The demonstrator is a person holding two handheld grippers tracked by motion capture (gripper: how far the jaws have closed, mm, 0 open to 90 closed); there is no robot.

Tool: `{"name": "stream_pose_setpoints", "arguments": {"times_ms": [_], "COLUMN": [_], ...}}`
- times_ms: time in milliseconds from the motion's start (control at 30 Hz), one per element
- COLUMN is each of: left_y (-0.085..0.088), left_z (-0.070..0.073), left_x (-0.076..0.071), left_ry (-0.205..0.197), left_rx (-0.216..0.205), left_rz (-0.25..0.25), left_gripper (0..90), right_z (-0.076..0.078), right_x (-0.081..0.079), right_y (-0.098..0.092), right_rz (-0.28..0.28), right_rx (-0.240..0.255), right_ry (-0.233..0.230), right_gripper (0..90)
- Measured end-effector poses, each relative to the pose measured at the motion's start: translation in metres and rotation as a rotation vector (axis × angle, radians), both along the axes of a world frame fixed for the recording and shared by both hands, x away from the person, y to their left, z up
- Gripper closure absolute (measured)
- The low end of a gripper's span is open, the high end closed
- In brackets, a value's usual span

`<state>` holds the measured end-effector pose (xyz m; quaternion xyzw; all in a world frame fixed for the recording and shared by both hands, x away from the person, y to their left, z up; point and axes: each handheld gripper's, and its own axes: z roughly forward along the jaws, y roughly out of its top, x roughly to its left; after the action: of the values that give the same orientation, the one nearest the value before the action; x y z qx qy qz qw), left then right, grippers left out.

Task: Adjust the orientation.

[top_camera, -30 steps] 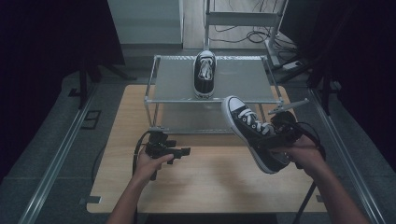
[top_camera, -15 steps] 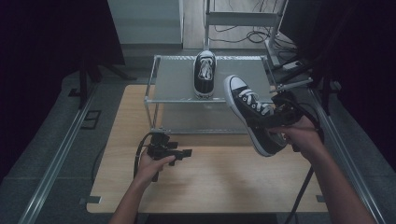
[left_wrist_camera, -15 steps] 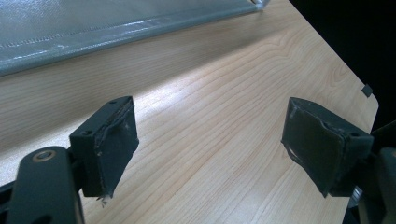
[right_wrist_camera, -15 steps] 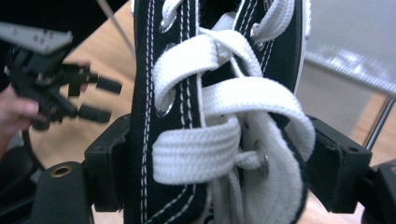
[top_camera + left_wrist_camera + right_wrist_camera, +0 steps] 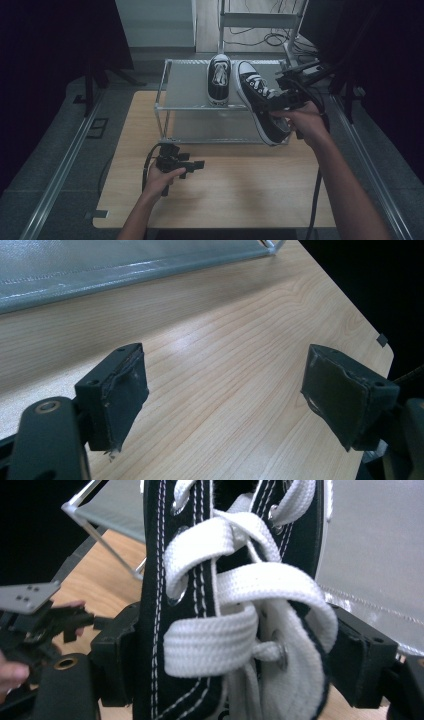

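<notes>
Up at the right end of the grey metal-framed shelf rack (image 5: 190, 92), the right gripper (image 5: 280, 102) is clamped on a black canvas high-top sneaker with white laces and a white rubber sole (image 5: 260, 102); in the right gripper view the two black jaws press the laced upper (image 5: 235, 625) from either side. The held sneaker hangs tilted, its white toe over the rack's top panel and its heel lower, out past the rack's front edge above the light wooden tabletop (image 5: 235, 185). Just beside its toe, a second black sneaker of the same kind (image 5: 219, 79) stands upright on the top panel near the rack's back edge, toe toward the front. The left gripper (image 5: 196, 164) rests low over the tabletop in front of the rack's left front corner, well apart from both shoes; in the left gripper view its jaws stand apart with nothing but bare wood (image 5: 225, 390) between them
</notes>
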<state>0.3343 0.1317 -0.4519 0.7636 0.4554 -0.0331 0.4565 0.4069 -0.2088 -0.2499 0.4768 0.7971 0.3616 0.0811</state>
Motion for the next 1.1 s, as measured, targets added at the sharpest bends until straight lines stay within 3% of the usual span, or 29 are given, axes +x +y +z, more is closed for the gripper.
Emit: {"name": "stream_pose_setpoints", "arguments": {"times_ms": [200, 533, 1100], "left_y": [0.001, 0.000, 0.002], "left_z": [0.000, -0.001, -0.003], "left_x": [0.000, -0.002, -0.002], "left_ry": [0.001, 0.003, 0.006], "left_rx": [-0.007, -0.010, -0.002], "left_rz": [0.005, 0.003, 0.012], "left_gripper": [18.2, 18.2, 18.2], "right_z": [-0.002, -0.003, -0.003], "right_x": [0.015, 0.051, 0.093], "right_y": [0.009, 0.019, 0.033], "right_rz": [-0.022, -0.144, -0.272], "right_rx": [0.005, 0.035, 0.059], "right_ry": [0.018, 0.063, 0.113], "right_gripper": [21.3, 21.5, 21.5]}}
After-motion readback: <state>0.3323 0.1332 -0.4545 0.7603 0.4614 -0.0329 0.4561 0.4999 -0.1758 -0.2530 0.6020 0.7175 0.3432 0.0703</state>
